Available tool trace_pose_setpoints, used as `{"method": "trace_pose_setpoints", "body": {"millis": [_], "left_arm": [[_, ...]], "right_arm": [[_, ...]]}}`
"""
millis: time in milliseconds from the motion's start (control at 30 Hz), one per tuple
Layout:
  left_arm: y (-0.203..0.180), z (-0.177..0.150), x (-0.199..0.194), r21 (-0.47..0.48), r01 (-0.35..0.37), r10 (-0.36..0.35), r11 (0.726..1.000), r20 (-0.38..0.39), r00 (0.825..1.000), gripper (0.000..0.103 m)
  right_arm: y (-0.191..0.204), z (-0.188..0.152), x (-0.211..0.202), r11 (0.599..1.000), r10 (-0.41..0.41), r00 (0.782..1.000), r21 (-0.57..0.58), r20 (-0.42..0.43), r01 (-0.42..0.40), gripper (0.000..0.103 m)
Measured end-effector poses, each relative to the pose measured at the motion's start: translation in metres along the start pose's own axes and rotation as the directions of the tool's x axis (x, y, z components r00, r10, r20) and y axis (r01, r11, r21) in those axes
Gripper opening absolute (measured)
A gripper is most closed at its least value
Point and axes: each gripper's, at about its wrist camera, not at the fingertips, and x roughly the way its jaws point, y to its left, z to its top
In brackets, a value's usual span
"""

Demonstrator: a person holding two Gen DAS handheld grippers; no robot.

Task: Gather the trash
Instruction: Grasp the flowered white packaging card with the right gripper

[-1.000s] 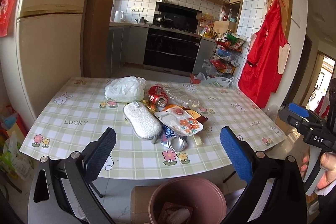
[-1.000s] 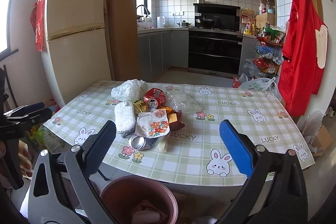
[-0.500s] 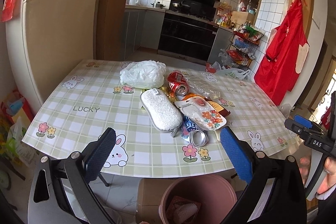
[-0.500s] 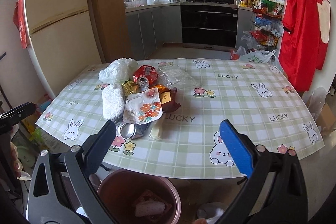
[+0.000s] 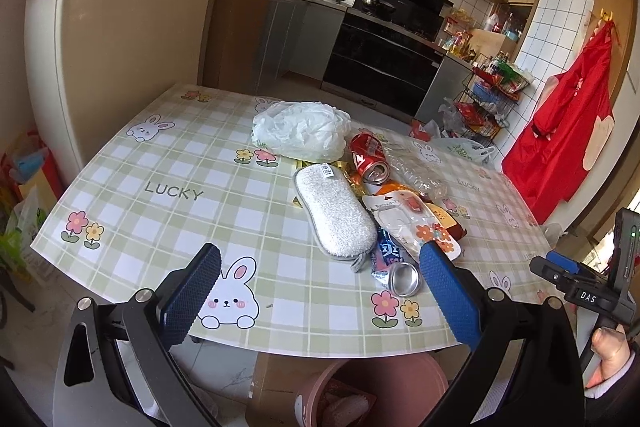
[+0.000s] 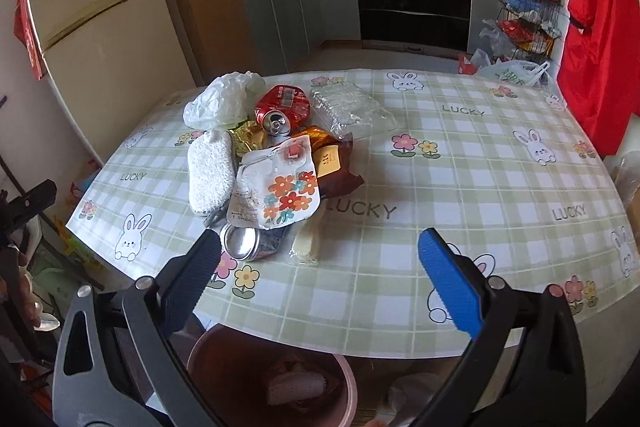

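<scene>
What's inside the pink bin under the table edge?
The pink bin already holds a pale crumpled wrapper. The table edge and left hand-held gripper hide the rest.

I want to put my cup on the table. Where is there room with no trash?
The right half of the table is bare, from the brown snack wrapper across to the far edge. The left corner beyond the white scrubbing pad is also free. The middle is crowded: white plastic bag, red can, flowered packet, crushed can.
</scene>
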Motion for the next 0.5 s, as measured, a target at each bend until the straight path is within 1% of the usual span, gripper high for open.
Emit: {"method": "trace_pose_setpoints", "body": {"millis": [67, 167, 233, 267, 300, 333, 400, 500], "left_arm": [[0.000, 0.002, 0.009, 0.015, -0.008, 0.008, 1.000, -0.011, 1.000, 0.096], [-0.001, 0.004, 0.023, 0.030, -0.008, 0.009, 1.000, -0.030, 1.000, 0.089], [0.000, 0.006, 0.033, 0.029, -0.008, 0.009, 1.000, -0.040, 0.999, 0.088], [0.001, 0.007, 0.038, 0.024, -0.006, 0.007, 1.000, -0.043, 0.999, 0.086], [0.001, 0.008, 0.043, 0.020, -0.003, 0.004, 1.000, -0.046, 0.999, 0.085], [0.000, 0.009, 0.049, 0.017, 0.000, 0.001, 1.000, -0.051, 0.999, 0.084], [-0.001, 0.010, 0.060, 0.015, 0.008, -0.007, 1.000, -0.063, 0.998, 0.080], [-0.003, 0.009, 0.073, 0.020, 0.020, -0.018, 1.000, -0.081, 0.997, 0.077]], "right_arm": [[0.000, 0.001, 0.015, 1.000, 0.022, 1.000, 0.002, -0.012, -0.022, 0.097], [0.002, 0.008, 0.038, 0.998, 0.067, 0.997, -0.004, -0.023, -0.067, 0.096], [0.006, 0.016, 0.054, 0.995, 0.094, 0.995, -0.029, -0.033, -0.095, 0.089], [0.007, 0.020, 0.063, 0.994, 0.104, 0.994, -0.040, -0.041, -0.105, 0.084], [0.008, 0.023, 0.070, 0.993, 0.112, 0.993, -0.044, -0.048, -0.114, 0.081], [0.008, 0.027, 0.078, 0.991, 0.122, 0.991, -0.043, -0.057, -0.124, 0.080], [0.006, 0.034, 0.096, 0.988, 0.152, 0.985, -0.029, -0.076, -0.155, 0.070], [0.000, 0.043, 0.122, 0.985, 0.171, 0.980, -0.002, -0.103, -0.172, 0.062]]}}
